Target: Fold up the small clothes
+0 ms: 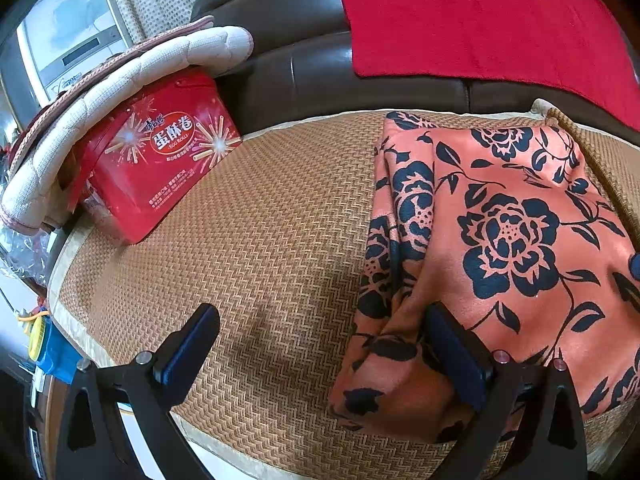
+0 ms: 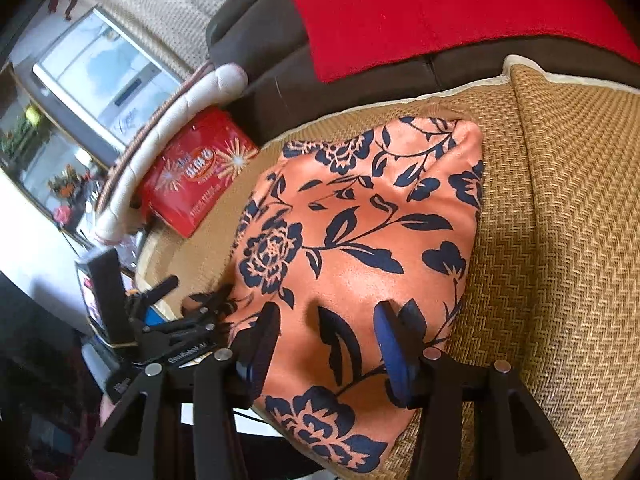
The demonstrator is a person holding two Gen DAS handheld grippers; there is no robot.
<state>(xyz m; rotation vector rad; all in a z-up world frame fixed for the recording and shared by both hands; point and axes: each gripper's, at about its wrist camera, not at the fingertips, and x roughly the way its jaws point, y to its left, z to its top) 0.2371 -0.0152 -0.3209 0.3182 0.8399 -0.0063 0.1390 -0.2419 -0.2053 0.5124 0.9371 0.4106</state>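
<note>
1. We see the orange floral garment (image 1: pixel 500 240) lying folded on the woven mat (image 1: pixel 260 240) of a brown sofa (image 1: pixel 304 60); its right side runs off the left wrist view, and its near edge hangs at the mat's front.
2. Left gripper (image 1: pixel 324 344): jaws wide apart, nothing clamped. Its right finger (image 1: pixel 456 352) sits against the garment's left folded edge; whether it presses in or just touches, we can't tell. The left finger is over bare mat.
3. Right gripper (image 2: pixel 326 344): jaws partly apart, standing over the garment's near part. Cloth lies between the pads, but the contact is hidden, so we can't tell if it grips.
4. In the right wrist view the left gripper shows at the garment's left edge, partly hidden behind the right gripper's frame.
5. Around: red egg-roll box (image 1: pixel 160 160) at the mat's far left, partly under a white quilted pad (image 1: pixel 120 80); red cloth (image 1: pixel 480 16) over the sofa back, cut off at top.
6. Clutter beyond the mat's left edge is too blurred to name.
</note>
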